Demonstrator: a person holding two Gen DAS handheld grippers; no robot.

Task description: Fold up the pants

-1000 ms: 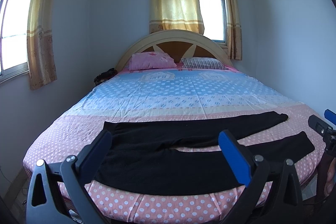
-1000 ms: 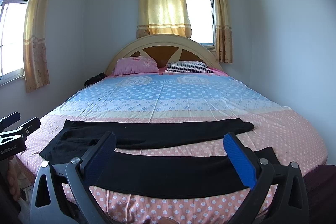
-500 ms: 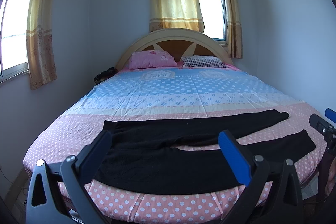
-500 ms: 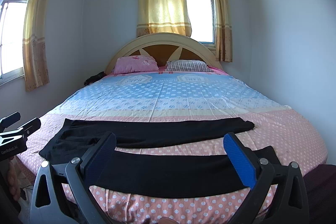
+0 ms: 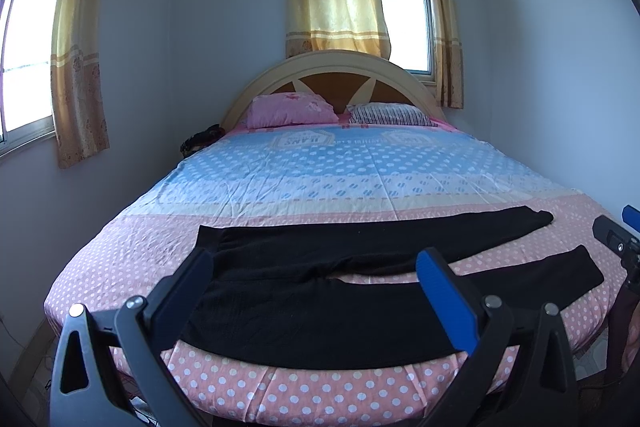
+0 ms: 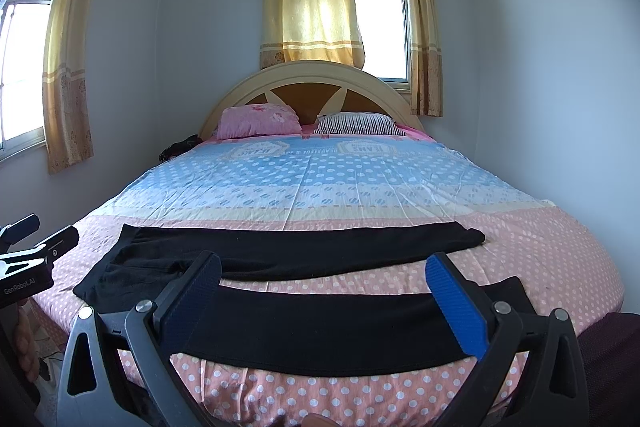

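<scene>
Black pants [image 5: 320, 291] lie flat across the foot of the bed, waist at the left, both legs stretched to the right with a gap between them; they also show in the right wrist view [image 6: 304, 255]. My left gripper [image 5: 314, 265] is open and empty, held above the waist and near leg. My right gripper [image 6: 322, 269] is open and empty, above the near leg [image 6: 328, 327]. Each gripper shows at the edge of the other's view: the right one [image 5: 618, 247], the left one [image 6: 36, 251].
The bed [image 5: 360, 171] has a blue and pink dotted sheet, a pink pillow [image 5: 292, 109] and a striped pillow [image 5: 390, 114] at the arched headboard. A dark object [image 5: 200, 141] lies at the far left bed edge. Walls stand close on both sides.
Both cameras have tilted up very slightly, so the bed sits a little lower in view. The pants have not moved and both grippers stay open.
</scene>
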